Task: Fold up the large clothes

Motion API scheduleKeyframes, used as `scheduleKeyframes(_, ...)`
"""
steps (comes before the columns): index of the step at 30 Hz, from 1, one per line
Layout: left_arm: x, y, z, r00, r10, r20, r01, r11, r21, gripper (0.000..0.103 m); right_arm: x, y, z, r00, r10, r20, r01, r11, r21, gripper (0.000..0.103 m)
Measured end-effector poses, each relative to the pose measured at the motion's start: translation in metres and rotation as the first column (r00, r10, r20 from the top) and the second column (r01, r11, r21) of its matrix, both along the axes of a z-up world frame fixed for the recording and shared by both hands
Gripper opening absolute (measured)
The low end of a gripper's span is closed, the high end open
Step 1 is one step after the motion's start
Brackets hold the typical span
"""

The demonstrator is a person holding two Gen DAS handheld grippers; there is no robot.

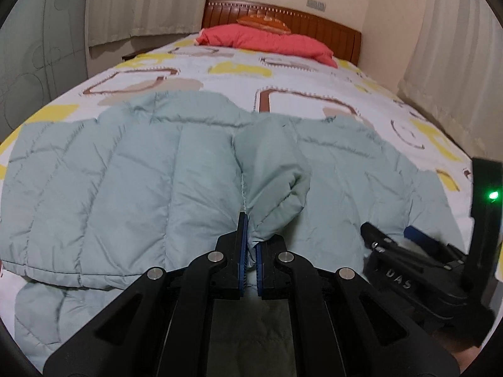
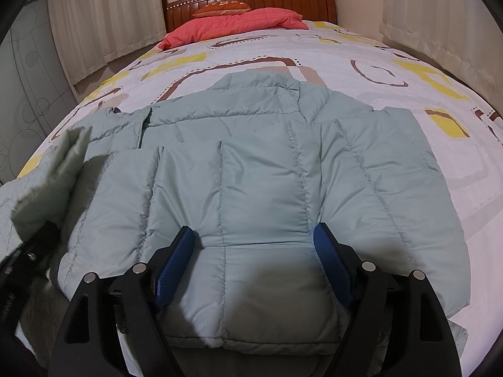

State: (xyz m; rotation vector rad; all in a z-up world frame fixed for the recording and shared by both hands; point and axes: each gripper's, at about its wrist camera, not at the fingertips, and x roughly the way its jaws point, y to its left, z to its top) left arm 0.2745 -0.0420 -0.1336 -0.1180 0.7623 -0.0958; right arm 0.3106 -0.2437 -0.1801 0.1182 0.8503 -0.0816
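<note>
Jacket (image 2: 251, 188) fold pinched in left gripper (image 1: 250, 245); right gripper (image 2: 254, 251) spread wide (seemingly touching it).

The black left gripper (image 1: 250, 238) with blue pads has its jaws pinched nearly together on a bunched fold of pale green quilted puffer jacket (image 1: 132, 182). The black right gripper (image 2: 254, 253) holds its blue-padded fingers (image 2: 176, 260) spread wide, low over the jacket's padded panel.

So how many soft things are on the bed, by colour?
Pale green: 1, the puffy jacket, pinched by the left gripper.
Pink-red: 1, the folded quilt.
Orange: 1, the cushion behind it.
Total: 3, on the patterned bedspread.
</note>
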Motion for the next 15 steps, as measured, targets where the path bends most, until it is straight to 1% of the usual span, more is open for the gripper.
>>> scheduleKeyframes(5,0.003,0.000,-0.008,0.999,-0.007,-0.040,0.007,1.000,0.001,0.004,0.000,0.000,0.000,1.000,-0.001,0.000,0.001,1.000,-0.001,0.078)
scheduleKeyframes(7,0.004,0.001,-0.007,0.999,-0.012,-0.045,0.012,1.000,-0.003,0.008,0.000,0.001,0.000,1.000,-0.002,-0.001,0.002,1.000,-0.002,0.078)
scheduleKeyframes(8,0.004,0.001,-0.007,0.999,-0.018,-0.046,0.017,1.000,-0.012,0.012,0.000,0.000,0.000,1.000,-0.002,0.001,0.002,1.000,-0.002,0.078)
scheduleKeyframes(10,0.001,0.003,-0.004,0.999,-0.033,-0.043,0.031,0.999,-0.044,0.022,0.000,0.001,0.000,1.000,-0.001,0.000,0.001,1.000,-0.004,0.078)
scheduleKeyframes(12,-0.004,0.007,0.001,0.999,-0.036,-0.039,0.033,0.997,-0.071,0.045,0.000,0.001,0.000,1.000,-0.001,-0.001,0.001,1.000,-0.002,0.078)
scheduleKeyframes(14,-0.015,0.013,0.008,0.999,-0.023,-0.031,0.020,0.996,-0.091,0.053,0.000,0.001,0.000,1.000,0.000,-0.004,0.000,1.000,-0.004,0.078)
scheduleKeyframes(15,-0.021,0.017,0.012,0.999,-0.019,-0.026,0.016,0.995,-0.102,0.055,0.001,0.001,0.000,1.000,0.000,-0.007,0.000,1.000,-0.005,0.078)
